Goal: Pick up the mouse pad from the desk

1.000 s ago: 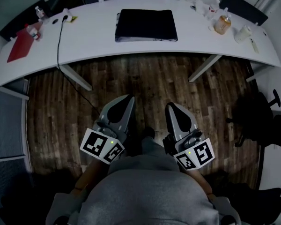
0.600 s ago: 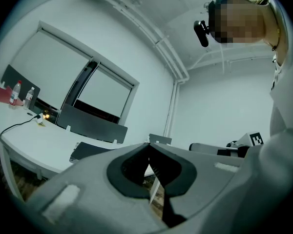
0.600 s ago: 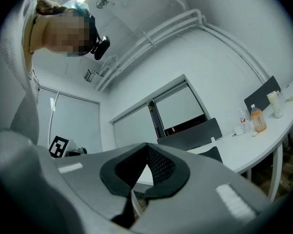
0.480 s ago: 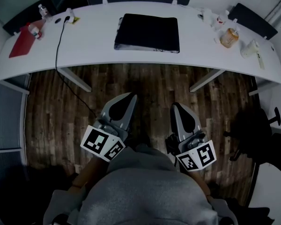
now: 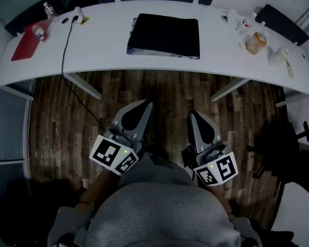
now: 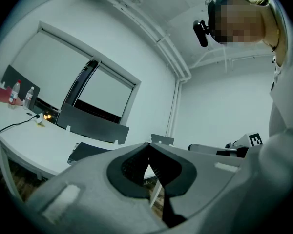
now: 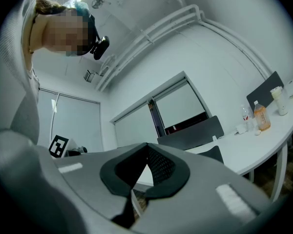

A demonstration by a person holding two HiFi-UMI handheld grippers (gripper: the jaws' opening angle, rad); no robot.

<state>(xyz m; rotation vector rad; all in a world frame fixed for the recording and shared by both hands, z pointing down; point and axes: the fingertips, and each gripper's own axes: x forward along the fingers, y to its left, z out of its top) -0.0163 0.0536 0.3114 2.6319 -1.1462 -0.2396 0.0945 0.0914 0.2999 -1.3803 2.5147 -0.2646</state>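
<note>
Left hand-held gripper (image 5: 139, 112) and right hand-held gripper (image 5: 196, 120), both closed tight and empty, have edged nearer the surface (image 5: 100, 42) as I approach. The mouse pad (image 5: 165, 35) lies flat mid-surface, still well ahead and untouched.

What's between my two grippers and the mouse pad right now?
The head view shows only wooden floor, then the desk edge and a strip of its bare white top before the mouse pad.

Black mouse pad (image 5: 164, 35); white desk (image 5: 98, 48); red folder (image 5: 24, 44); dark brown wood floor (image 5: 165, 96).
</note>
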